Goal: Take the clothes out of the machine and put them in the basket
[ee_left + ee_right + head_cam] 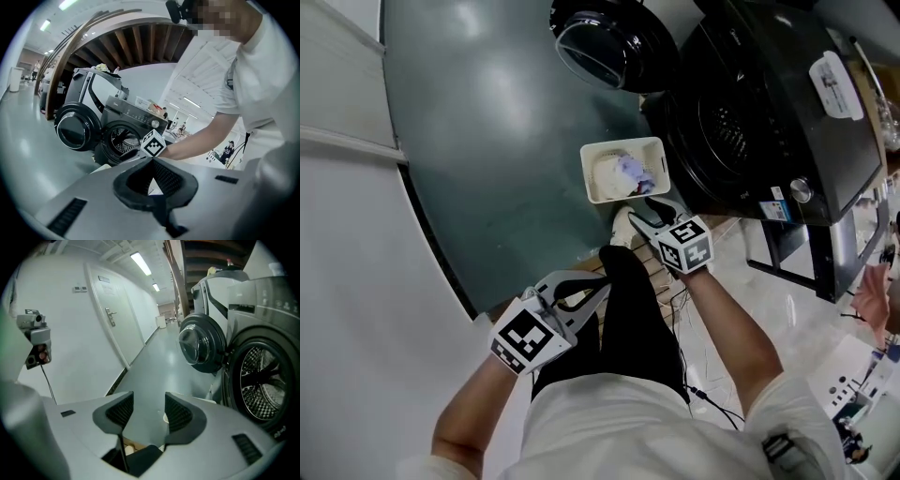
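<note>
Clothes (621, 172): white and purple, lying in the cream basket (587, 178) on the floor (506, 141), just left of the open washing machine (769, 112).
Left gripper (151, 160): jaws meeting at the tips, holding nothing.
Right gripper (149, 398): jaws standing apart, carrying nothing.

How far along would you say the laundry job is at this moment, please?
Done: clothes lie in the basket, and the part of the drum that shows looks bare. In hand: nothing; the right gripper is open and empty, the left gripper shut on nothing. Left: perhaps only checking the drum's hidden bottom.
</note>
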